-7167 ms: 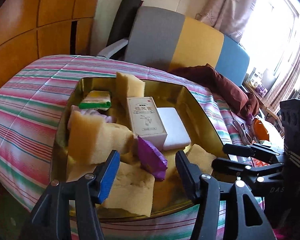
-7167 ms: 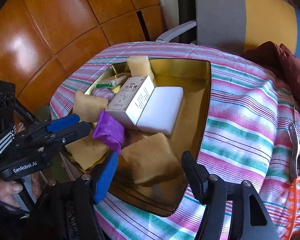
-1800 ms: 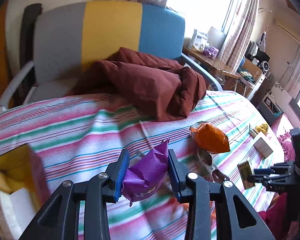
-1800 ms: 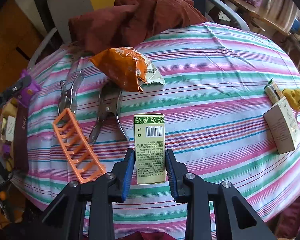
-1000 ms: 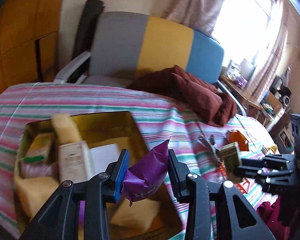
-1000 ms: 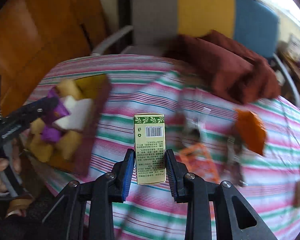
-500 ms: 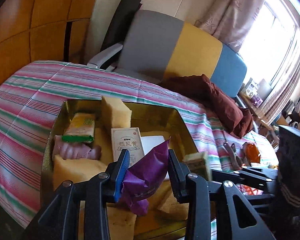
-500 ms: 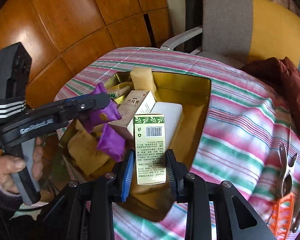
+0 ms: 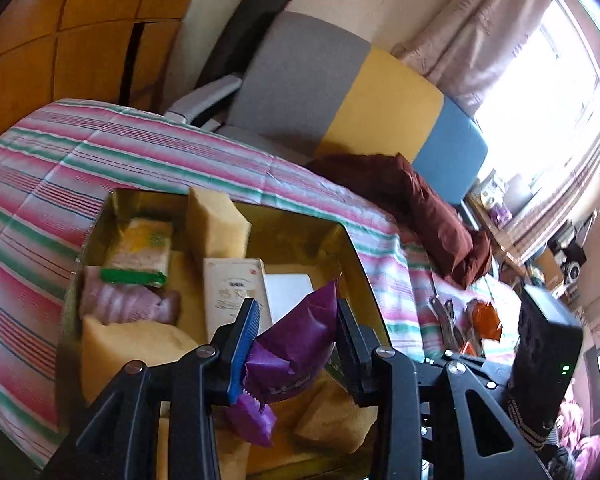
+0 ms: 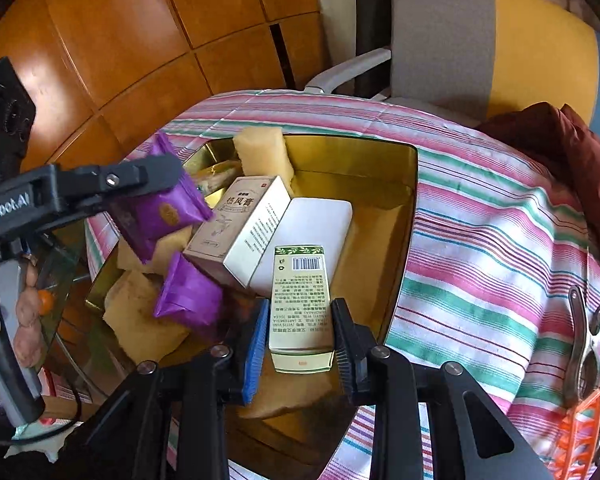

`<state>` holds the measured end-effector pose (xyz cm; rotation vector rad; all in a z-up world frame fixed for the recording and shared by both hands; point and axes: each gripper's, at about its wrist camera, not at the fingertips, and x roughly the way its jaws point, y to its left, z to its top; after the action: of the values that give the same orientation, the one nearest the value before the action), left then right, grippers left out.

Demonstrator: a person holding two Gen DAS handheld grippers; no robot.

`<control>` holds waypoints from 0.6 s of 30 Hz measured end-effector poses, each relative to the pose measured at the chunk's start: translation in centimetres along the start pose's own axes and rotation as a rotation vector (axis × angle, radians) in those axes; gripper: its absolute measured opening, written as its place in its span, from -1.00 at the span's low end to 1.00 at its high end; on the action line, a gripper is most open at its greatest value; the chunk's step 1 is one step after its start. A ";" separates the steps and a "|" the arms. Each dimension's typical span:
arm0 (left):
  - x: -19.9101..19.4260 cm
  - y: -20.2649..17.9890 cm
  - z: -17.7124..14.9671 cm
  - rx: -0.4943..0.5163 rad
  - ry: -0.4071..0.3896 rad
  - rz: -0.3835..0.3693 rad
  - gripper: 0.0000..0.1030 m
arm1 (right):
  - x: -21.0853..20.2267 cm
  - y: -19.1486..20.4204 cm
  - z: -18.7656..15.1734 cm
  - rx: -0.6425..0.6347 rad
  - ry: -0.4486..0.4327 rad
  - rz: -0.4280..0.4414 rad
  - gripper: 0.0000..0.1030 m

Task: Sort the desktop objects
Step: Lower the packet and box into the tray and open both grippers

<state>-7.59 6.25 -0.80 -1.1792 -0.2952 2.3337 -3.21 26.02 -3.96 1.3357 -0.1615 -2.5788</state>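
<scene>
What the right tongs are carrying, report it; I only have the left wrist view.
Observer: The right tongs are shut on a cream and green box, barcode side facing their camera.
Operator: Tell me where that box is relative to the tin.
Observer: It hangs over the near end of the gold tin, in front of the white block. I cannot tell whether it touches anything below.
Operator: Describe the side of my purple packet that I can't see.
Observer: The purple packet in the left tongs has a round gold emblem on that face.
</scene>
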 end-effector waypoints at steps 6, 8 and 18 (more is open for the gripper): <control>1.8 -1.1 -1.2 0.039 0.042 0.019 -0.26 | 0.4 0.1 -0.2 -0.023 0.010 -0.032 -0.38; 2.1 -1.0 -1.3 0.036 0.051 0.023 -0.26 | 0.3 0.0 -0.3 -0.022 0.010 -0.032 -0.38; 2.0 -0.6 -1.4 0.001 0.058 0.025 -0.14 | -0.2 -0.5 -0.4 -0.005 0.000 -0.028 -0.27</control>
<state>-7.29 7.78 -2.82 -1.2543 -0.2596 2.3162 -2.82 26.60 -4.14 1.3462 -0.1376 -2.6006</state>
